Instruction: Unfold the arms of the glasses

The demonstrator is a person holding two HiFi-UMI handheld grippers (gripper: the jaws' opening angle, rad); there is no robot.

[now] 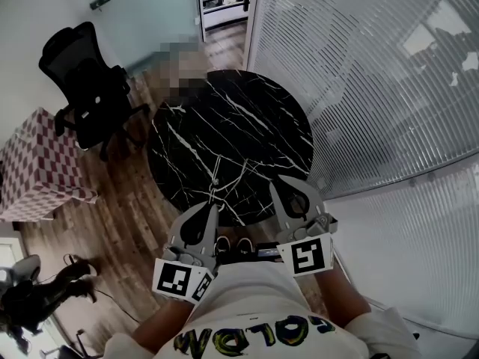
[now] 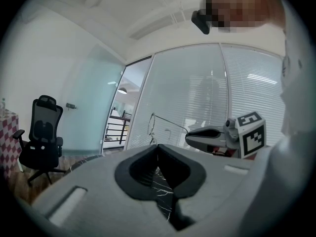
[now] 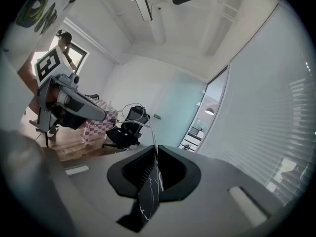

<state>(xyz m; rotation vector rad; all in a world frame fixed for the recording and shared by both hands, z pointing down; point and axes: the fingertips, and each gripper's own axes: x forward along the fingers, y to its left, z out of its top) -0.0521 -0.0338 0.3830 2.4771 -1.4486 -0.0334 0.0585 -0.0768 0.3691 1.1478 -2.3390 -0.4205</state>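
Both left claw [image 2: 158,145] and right claw [image 3: 155,148] on faint wire-thin glasses [image 2: 151,124]

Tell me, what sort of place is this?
Probably an office or small meeting room: glass partition walls with blinds, a black mesh office chair, and a round black marble table on wood flooring.

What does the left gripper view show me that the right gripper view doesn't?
Only the left gripper view: the right gripper, at the end of one arm of the glasses. Only the right gripper view: the left gripper, beside the frame. Both: thin wire glasses rising from that view's own closed jaws, plus the office chair.
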